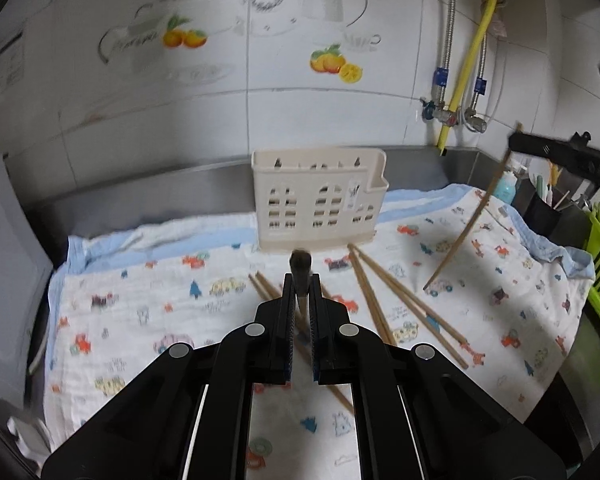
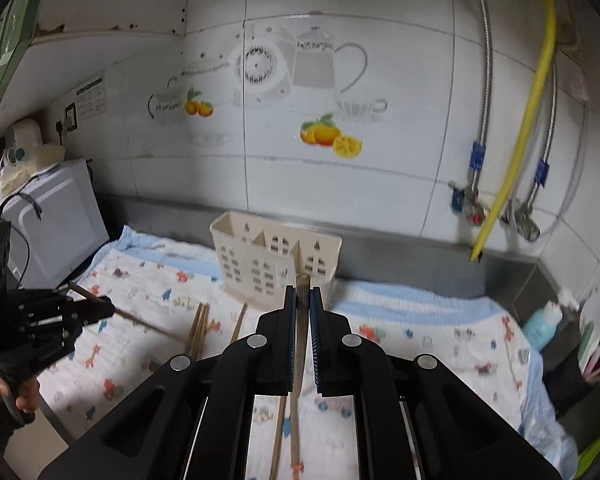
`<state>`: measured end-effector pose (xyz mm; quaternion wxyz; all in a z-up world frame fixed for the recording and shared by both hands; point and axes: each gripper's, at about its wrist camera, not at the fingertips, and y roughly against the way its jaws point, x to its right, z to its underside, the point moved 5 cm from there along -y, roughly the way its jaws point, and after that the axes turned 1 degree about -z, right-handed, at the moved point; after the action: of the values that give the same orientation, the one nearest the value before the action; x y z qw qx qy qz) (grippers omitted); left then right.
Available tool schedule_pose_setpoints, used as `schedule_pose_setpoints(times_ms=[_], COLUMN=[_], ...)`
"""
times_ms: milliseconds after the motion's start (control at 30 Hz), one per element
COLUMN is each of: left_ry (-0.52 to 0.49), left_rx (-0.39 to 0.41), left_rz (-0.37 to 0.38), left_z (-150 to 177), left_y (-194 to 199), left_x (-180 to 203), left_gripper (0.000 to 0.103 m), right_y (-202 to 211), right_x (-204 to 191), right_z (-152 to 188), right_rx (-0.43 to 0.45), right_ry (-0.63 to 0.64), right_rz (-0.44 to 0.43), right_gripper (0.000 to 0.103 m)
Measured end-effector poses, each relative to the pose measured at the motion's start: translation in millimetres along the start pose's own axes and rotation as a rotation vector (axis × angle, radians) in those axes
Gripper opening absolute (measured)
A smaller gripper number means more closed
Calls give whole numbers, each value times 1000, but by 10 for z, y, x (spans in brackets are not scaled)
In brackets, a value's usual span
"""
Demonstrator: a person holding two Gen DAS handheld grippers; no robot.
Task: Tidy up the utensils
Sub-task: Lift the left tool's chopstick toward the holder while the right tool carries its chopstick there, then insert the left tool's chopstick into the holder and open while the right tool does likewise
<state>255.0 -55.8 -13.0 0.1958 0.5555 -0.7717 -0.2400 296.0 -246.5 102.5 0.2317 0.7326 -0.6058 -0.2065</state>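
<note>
left tool (image 1: pixel 301 280): clamped near one end of thin brown wooden chopstick (image 1: pixel 301 261) | right tool (image 2: pixel 302 292): likewise pinching a chopstick (image 2: pixel 302 280) | both lifted before cream perforated plastic holder (image 1: pixel 320 200) | handling: light, stiff, slippery; grip mid-shaft

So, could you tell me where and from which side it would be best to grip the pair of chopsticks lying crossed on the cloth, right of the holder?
Probably near the middle of one stick in the crossed pair, from above, jaws across its width. Both lie flat on the printed cloth, so only the top and sides are free. Grip away from where they cross, to avoid catching both.
</note>
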Motion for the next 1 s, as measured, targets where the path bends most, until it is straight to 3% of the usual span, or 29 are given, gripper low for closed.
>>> schedule_pose_setpoints(times_ms=[333,600,767,1000], left_ry=[-95,-134,-131,-90], left_rx=[53,213,305,336], left_rz=[-14,-32,-50,-75], left_z=[-581,-1359,-1779,-2080], left_y=[-60,116,127,-209], left_x=[158,288,333,221], left_gripper=[5,5,5,5], right_y=[-219,-400,-627,-919], right_x=[151,313,338,311], right_z=[-710,-1105,-1150,-1058], right_rx=[54,113,91,53], right_ry=[-29,-92,-98,-83], right_rz=[10,23,32,21], right_gripper=[7,7,7,7])
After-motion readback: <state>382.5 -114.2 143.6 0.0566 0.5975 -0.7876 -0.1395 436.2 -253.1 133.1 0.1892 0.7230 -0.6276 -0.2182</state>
